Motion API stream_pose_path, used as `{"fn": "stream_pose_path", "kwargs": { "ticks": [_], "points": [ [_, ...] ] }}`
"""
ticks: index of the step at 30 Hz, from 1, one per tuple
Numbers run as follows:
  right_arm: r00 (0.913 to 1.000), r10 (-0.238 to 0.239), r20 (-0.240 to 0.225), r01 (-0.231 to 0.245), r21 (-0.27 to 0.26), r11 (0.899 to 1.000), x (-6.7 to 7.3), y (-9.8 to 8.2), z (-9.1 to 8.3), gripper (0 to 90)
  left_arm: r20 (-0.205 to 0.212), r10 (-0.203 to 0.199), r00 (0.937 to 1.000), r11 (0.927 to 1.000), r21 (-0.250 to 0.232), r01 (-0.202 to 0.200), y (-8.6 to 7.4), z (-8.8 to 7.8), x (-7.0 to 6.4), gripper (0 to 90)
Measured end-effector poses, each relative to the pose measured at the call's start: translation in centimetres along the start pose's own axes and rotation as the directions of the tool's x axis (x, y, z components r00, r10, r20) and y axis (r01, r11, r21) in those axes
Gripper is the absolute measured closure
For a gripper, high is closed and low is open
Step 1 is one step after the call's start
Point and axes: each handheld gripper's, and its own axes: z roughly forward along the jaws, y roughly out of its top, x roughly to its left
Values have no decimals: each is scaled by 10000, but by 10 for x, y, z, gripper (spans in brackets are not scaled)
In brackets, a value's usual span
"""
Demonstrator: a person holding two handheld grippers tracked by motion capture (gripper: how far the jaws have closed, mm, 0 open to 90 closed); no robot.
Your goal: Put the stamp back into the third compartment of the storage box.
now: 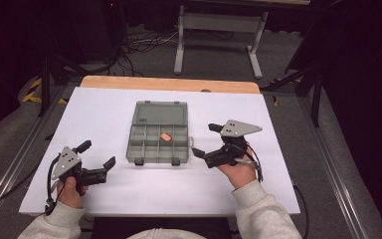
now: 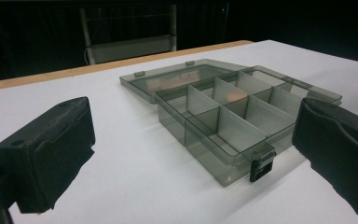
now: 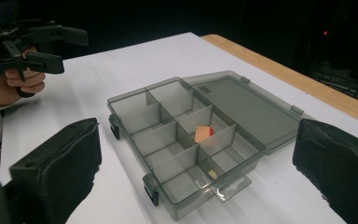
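An open compartment box is flanked by two empty, spread grippers; the right gripper is held nearer than the left gripper.

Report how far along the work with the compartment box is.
Done: the grey compartment box lies with its lid folded flat open, and an orange piece sits in one compartment. In hand: nothing; the left gripper and right gripper flank the box, jaws open. Left, probably: closing and latching the lid.
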Motion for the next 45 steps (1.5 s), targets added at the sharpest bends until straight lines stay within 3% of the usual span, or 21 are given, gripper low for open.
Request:
{"fn": "stream_pose_path", "kwargs": {
  "ticks": [14,19,25,36,45],
  "points": [
    [9988,221,434,-186,-788,9967,-2,-28,-20,18,-39,-6,10000,10000,-79,5,-1,-2,0,2],
    [9965,326,775,-241,-1079,9939,-3,-46,-27,19,-24,-61,10000,9998,-179,60,-1,-2,0,2],
    [9952,534,820,-425,-1287,9908,-3,-65,-33,17,-56,-48,10000,9998,-181,47,-2,-4,1,2],
    [9882,1086,1078,-930,-1409,9856,-2,-99,-40,15,27,-73,10000,9997,-247,74,-2,-3,1,2],
    [9849,1138,1306,-1027,-887,9908,-2,-112,-36,15,15,27,10000,9997,-232,-26,-2,-2,0,2]
  ]
}}
